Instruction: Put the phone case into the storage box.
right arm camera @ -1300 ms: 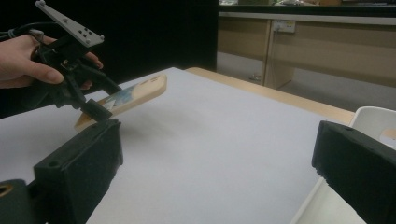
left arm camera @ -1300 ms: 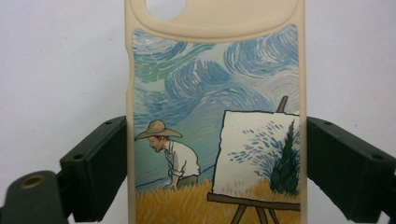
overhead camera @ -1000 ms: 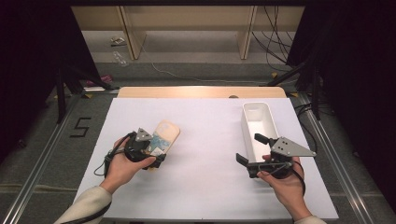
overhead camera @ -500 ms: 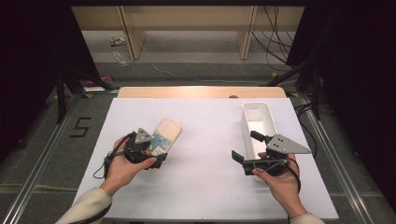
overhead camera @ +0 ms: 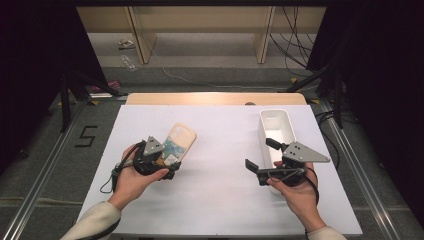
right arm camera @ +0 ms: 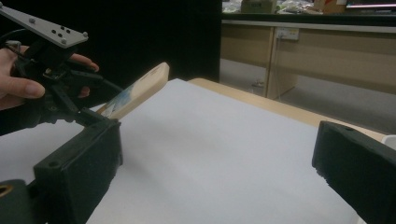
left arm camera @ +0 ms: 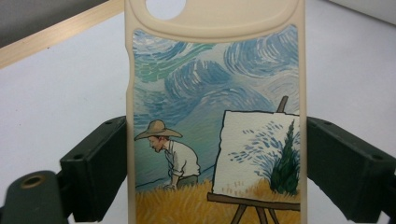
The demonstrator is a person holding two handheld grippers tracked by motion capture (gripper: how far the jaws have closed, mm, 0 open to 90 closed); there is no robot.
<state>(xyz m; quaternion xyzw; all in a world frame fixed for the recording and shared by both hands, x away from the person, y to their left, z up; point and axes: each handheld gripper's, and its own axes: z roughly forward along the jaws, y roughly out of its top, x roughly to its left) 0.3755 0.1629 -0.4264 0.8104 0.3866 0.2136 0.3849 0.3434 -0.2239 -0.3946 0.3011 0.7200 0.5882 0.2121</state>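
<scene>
A cream phone case (overhead camera: pixel 180 140) with a painted scene of a man in a straw hat at an easel is held at the left of the white table (overhead camera: pixel 220 195). My left gripper (overhead camera: pixel 169 159) is shut on it, a black pad pressing on each long edge of the case (left arm camera: pixel 215 116). In the right gripper view the case (right arm camera: pixel 140 91) tilts up off the table in the left gripper (right arm camera: pixel 70 93). My right gripper (overhead camera: pixel 262 155) hovers open at the right, beside the white bin (overhead camera: pixel 278 125), with nothing between its jaws (right arm camera: pixel 219 168).
The long white bin stands at the right of the table, its far end toward the wooden strip (overhead camera: pixel 215 98) along the table's back edge. Beyond the table are wooden furniture legs (overhead camera: pixel 142 35), cables on the floor and dark stands at both sides.
The right gripper has edged slightly to the left and away from the person. The left gripper and the case have kept still.
</scene>
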